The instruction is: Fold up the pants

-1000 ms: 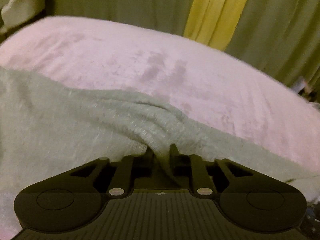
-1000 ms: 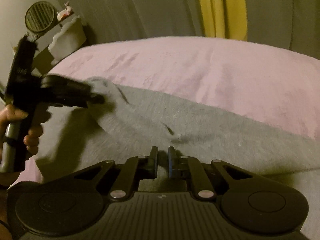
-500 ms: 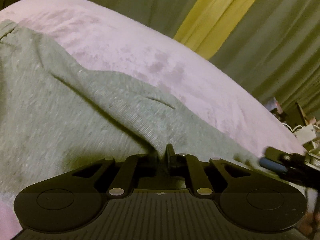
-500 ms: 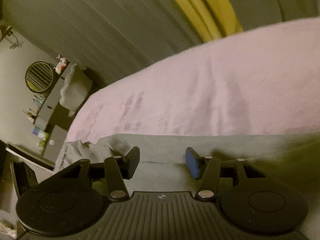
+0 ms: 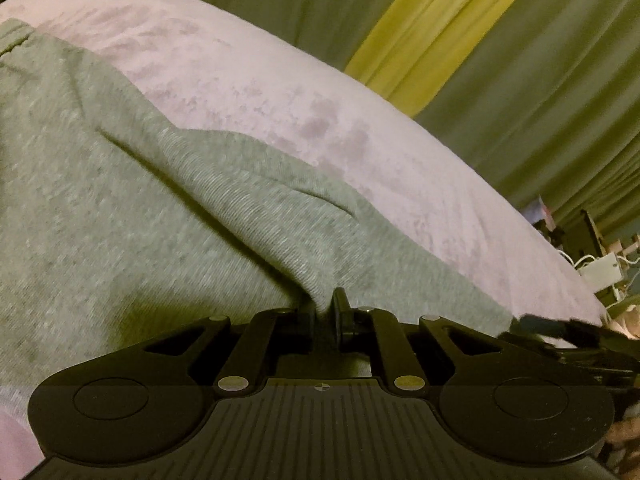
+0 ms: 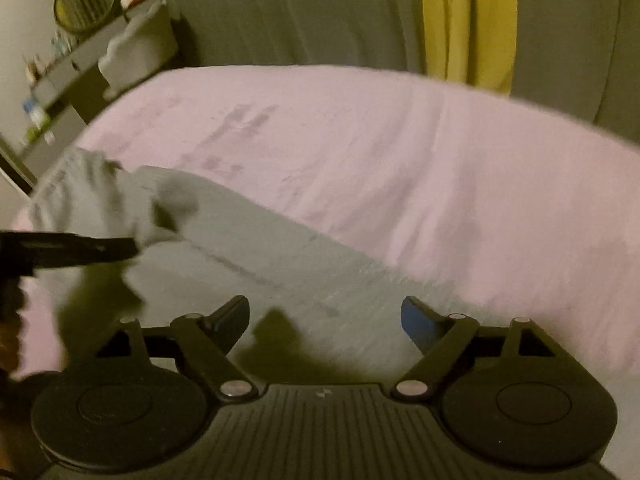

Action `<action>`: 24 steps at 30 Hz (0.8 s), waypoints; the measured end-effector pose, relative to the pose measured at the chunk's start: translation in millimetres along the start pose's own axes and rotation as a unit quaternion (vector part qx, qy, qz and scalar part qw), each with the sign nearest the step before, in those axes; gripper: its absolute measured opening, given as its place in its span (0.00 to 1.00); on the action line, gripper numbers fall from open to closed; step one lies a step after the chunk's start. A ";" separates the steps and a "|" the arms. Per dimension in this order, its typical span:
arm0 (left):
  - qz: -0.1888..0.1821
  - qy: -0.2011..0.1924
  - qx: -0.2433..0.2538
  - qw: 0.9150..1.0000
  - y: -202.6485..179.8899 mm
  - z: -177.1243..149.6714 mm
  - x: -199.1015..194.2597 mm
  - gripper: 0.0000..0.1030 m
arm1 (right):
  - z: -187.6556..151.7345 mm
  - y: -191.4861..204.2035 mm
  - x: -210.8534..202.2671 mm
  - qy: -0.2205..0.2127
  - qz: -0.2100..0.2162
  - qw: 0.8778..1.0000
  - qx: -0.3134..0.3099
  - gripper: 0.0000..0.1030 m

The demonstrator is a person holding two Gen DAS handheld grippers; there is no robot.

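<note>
We see the grey pants [image 6: 248, 248] lying on the pink bed cover [image 6: 400, 152], their long axis running across in front of the right gripper [image 6: 325, 320], from the far left down toward its right finger. One end, gathered and bunched, points to the far left of that gripper; whether it is waistband or cuff we cannot tell through the blur.

The left gripper [image 5: 323, 312] has its fingers drawn together on a ridge of the fabric, which rises straight ahead of it in a taut fold and slopes away to its left. In the right wrist view that same tool comes in from the left edge, its tip [image 6: 120, 249] touching the lifted cloth.

The right gripper's fingers stand wide apart, holding nothing, with flat pants cloth directly ahead and between them. A blue pad [image 6: 418, 322] shows on its right finger.

Against the frames a second ago, the right gripper was then nearly closed and has since spread, wider now than half a second back. The left gripper stays clamped on its fold. Behind the bed hang grey curtains [image 6: 320, 12] with a yellow one [image 6: 468, 20] among them.
</note>
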State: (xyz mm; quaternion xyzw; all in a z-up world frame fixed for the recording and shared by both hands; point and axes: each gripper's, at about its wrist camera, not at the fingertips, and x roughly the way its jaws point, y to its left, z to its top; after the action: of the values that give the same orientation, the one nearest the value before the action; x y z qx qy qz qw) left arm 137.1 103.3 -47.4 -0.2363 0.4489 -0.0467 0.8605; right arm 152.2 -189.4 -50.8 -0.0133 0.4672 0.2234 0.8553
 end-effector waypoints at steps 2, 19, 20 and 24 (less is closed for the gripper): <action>0.001 0.001 0.002 1.000 -0.5 0.0 -0.1 0.10 | 2.6 1.5 13.2 0.030 0.011 0.999 -0.027 0.83; 0.010 -0.008 0.032 0.999 -19.6 19.8 5.2 0.13 | 0.2 36.3 25.4 0.034 -0.009 0.996 -0.078 0.07; 0.010 -0.019 0.040 0.999 -24.6 24.7 5.5 0.13 | 3.9 38.7 21.8 0.017 -0.028 0.996 -0.083 0.07; 0.002 -0.079 0.065 0.995 -37.5 41.7 15.5 0.13 | 31.8 32.4 9.5 -0.077 -0.120 0.986 -0.082 0.03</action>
State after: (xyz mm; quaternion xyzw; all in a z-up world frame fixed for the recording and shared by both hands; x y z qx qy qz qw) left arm 184.3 80.8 -21.9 -0.1820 0.3762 -0.0551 0.9068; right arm 169.1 -149.3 -34.5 -0.1222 0.3755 0.1575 0.9051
